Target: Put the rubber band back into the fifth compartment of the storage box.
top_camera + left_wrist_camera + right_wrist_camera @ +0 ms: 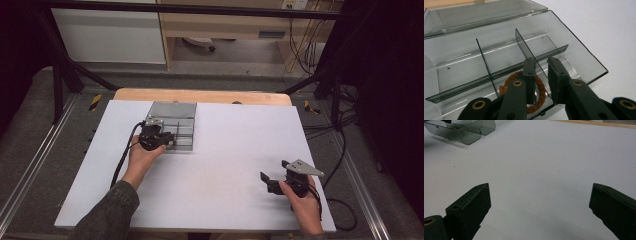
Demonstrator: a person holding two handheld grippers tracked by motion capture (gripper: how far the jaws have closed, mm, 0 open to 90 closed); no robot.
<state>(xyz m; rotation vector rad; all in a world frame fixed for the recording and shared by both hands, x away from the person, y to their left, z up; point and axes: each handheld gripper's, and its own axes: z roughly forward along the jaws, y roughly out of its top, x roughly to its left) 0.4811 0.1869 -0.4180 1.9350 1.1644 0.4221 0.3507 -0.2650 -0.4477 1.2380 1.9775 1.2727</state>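
Observation:
A clear grey plastic box (181, 131) with its lid (172, 110) laid back stands on the white tabletop at the back left. Thin dividers (524, 46) split the box (579, 53) into compartments. A brown braided ring (509, 79) lies on the floor of the near compartment. My left gripper (541, 61) hangs over that compartment with its jaws a small gap apart and the pads touching nothing; one divider runs below the gap. In the high view the left gripper (170, 139) sits at the box's near edge. My right gripper (540, 186) is wide open over bare table, also seen at the near right as the right gripper (274, 170).
The white tabletop (225, 150) rests on a wooden table (200, 95). The box's corner (469, 133) lies far to the upper left of the right gripper. Black frame poles (60, 75) flank the table, and cables (345, 150) trail at the right.

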